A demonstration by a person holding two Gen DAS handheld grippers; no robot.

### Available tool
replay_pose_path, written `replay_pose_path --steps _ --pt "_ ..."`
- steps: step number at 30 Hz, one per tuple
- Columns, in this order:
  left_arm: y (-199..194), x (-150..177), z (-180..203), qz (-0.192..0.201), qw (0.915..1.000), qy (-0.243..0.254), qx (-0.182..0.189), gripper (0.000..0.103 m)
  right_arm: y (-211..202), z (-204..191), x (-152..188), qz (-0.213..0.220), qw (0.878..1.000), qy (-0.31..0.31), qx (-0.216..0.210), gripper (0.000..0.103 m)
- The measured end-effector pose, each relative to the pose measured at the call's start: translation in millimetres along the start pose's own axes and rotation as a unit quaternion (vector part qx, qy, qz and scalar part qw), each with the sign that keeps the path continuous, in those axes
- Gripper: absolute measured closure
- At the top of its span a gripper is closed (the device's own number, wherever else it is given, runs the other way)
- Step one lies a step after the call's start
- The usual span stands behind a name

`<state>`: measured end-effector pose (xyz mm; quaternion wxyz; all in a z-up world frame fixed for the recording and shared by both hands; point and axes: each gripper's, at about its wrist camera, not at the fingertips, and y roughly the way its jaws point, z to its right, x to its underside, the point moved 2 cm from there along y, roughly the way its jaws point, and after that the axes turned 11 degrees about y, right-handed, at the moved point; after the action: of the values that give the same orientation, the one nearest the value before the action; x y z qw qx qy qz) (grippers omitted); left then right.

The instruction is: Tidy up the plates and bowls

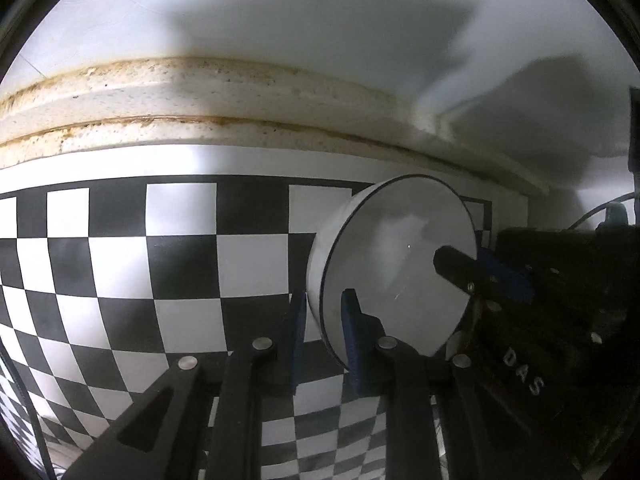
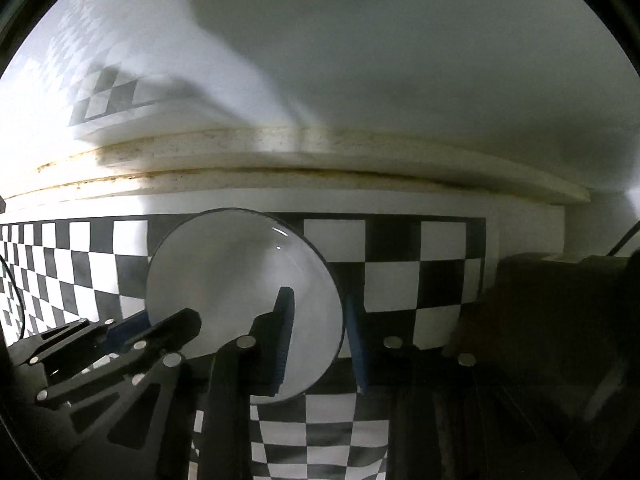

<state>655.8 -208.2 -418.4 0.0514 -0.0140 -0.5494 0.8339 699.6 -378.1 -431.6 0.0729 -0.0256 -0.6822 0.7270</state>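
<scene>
Left tongs (image 1: pixel 322 334): blue pads pinch the near left rim of a white plate (image 1: pixel 396 264), one pad outside, one on the face.
Right tongs (image 2: pixel 320 344): pads pinch the same plate's right rim; in the left wrist view they enter from the right (image 1: pixel 478 270).
Plate: white with a thin dark edge line, held tilted almost on edge above the bench (image 1: pixel 180 248), clear of it as far as I can tell.
Step in hand: judged to be carrying the plate with both tongs towards its place.
Next move: likely calls for both tongs to travel together and level the plate before release.
Bench: covered in a black and white checkerboard.
Far side: a stained cream ledge (image 1: pixel 200 92) runs below a white wall.
In the way: a dark bulky shape (image 2: pixel 560 320) at near right, too dim to identify.
Other dishes: none visible.
</scene>
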Motion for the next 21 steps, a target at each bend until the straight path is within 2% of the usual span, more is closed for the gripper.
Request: replay_pose_path --steps 5,8,14,16,17,21 --pt "-2.8 0.2 2.9 0.006 0.9998 0.012 -0.011 0.089 4.1 -2.3 -3.0 0.005 1.0 -0.002 0.021 0.089" --pt "-8.2 0.2 -2.9 0.007 0.9992 0.022 -0.032 0.088 3.8 -5.1 2.2 -0.009 1.0 -0.003 -0.002 0.095" --pt "-10.3 5.0 -12.7 0.001 0.9981 0.036 -0.051 0.088 4.7 -16.4 10.5 -0.031 0.999 -0.009 -0.033 0.095" --pt "-5.2 4.0 -16.1 -0.008 0.9984 0.033 -0.046 0.088 6.2 -18.1 10.8 -0.033 0.999 -0.01 -0.039 0.095" --pt "0.9 2.8 -13.4 -0.011 0.9983 0.032 -0.047 0.088 6.5 -18.5 9.4 -0.037 0.998 -0.004 -0.046 0.091" --pt "10.8 3.3 -18.8 -0.017 0.999 0.022 -0.035 0.088 17.5 -15.4 2.1 -0.059 0.996 0.019 -0.067 0.09"
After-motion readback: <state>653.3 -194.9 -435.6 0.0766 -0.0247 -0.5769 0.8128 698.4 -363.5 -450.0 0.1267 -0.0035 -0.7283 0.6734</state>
